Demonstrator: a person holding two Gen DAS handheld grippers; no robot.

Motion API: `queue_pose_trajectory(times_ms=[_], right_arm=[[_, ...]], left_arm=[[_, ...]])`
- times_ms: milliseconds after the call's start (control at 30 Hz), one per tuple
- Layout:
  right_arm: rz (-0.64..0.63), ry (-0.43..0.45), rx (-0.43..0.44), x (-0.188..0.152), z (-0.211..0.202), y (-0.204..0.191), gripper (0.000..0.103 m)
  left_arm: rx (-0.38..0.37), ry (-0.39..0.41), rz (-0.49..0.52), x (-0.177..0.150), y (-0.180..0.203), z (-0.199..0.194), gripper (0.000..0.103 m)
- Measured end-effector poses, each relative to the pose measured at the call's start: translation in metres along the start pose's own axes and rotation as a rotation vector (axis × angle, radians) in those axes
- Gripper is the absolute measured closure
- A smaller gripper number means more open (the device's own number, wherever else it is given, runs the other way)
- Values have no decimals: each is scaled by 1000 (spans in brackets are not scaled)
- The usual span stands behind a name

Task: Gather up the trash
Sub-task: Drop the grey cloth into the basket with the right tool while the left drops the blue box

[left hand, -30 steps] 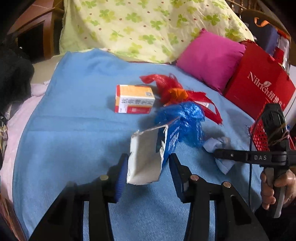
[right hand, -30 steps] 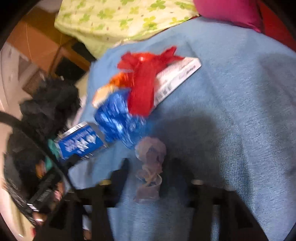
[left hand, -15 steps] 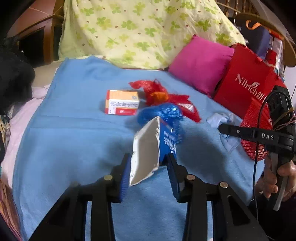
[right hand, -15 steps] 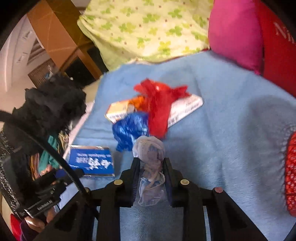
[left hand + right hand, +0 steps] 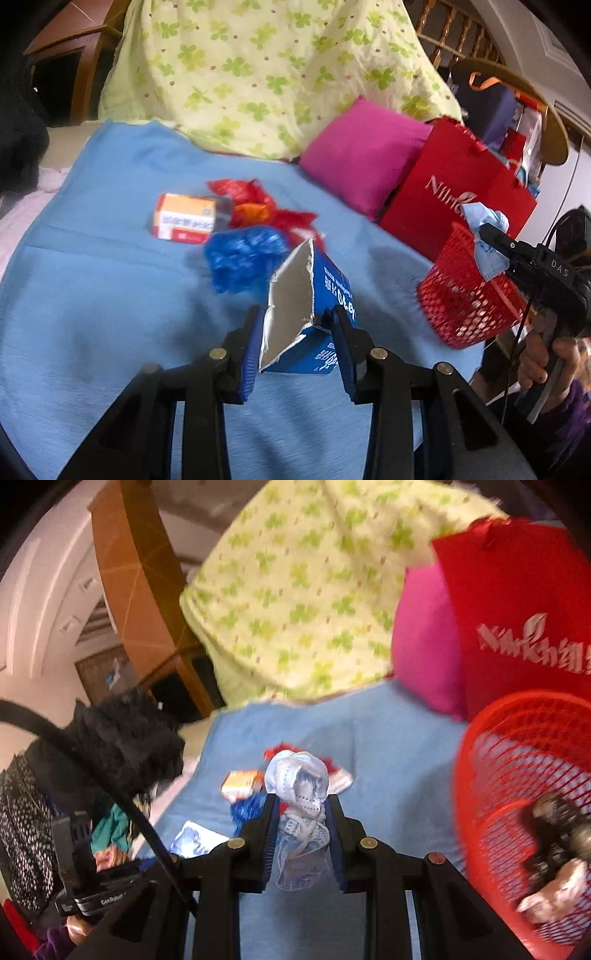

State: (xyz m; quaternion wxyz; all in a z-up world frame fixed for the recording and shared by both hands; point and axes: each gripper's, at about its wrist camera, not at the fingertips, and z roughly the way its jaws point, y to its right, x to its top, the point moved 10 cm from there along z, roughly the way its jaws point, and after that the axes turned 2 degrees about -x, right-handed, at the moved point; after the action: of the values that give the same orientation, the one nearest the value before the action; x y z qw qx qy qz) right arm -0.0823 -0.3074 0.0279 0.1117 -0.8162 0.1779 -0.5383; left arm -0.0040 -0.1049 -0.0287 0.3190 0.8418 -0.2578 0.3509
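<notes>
Left gripper (image 5: 295,338) clamped on torn blue carton (image 5: 314,306): light, crushable, grip the walls. Right gripper (image 5: 301,834) pinches the limp face mask (image 5: 299,786); red basket (image 5: 517,760) at its 3 o'clock.

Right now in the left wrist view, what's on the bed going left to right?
Orange box → crumpled blue bag → torn blue carton in the left fingers → red basket.
</notes>
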Motion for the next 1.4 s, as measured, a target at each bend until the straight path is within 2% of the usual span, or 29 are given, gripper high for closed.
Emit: queue_pose_trajectory(times_ms=[167, 367, 567, 667, 767, 900, 1000, 1033, 1067, 1133, 1400], right_arm=[[76, 89, -16, 22, -29, 31, 76], [155, 185, -60, 43, -59, 72, 76], [313, 289, -133, 58, -96, 133, 76], [407, 333, -166, 61, -113, 166, 76], [514, 350, -183, 58, -124, 197, 76], [644, 346, -200, 48, -131, 230, 73], [699, 319, -180, 43, -127, 238, 71], [712, 309, -178, 40, -125, 241, 66], [728, 292, -172, 39, -121, 242, 51], [742, 274, -142, 39, -113, 241, 34], [615, 322, -121, 53, -114, 211, 34]], left_arm=[[-28, 13, 16, 16, 34, 8, 64], [-104, 69, 133, 60, 116, 12, 64], [-181, 112, 211, 94, 200, 29, 64], [-201, 102, 237, 97, 232, 45, 64], [-223, 52, 241, 89, 256, 70, 62], [-204, -14, 237, 71, 265, 97, 60], [-188, -55, 231, 59, 262, 111, 44], [-186, -58, 228, 56, 261, 113, 41], [-177, -62, 230, 54, 259, 115, 41], [-159, -70, 238, 50, 256, 116, 41], [-79, -25, 239, 50, 214, 89, 37]])
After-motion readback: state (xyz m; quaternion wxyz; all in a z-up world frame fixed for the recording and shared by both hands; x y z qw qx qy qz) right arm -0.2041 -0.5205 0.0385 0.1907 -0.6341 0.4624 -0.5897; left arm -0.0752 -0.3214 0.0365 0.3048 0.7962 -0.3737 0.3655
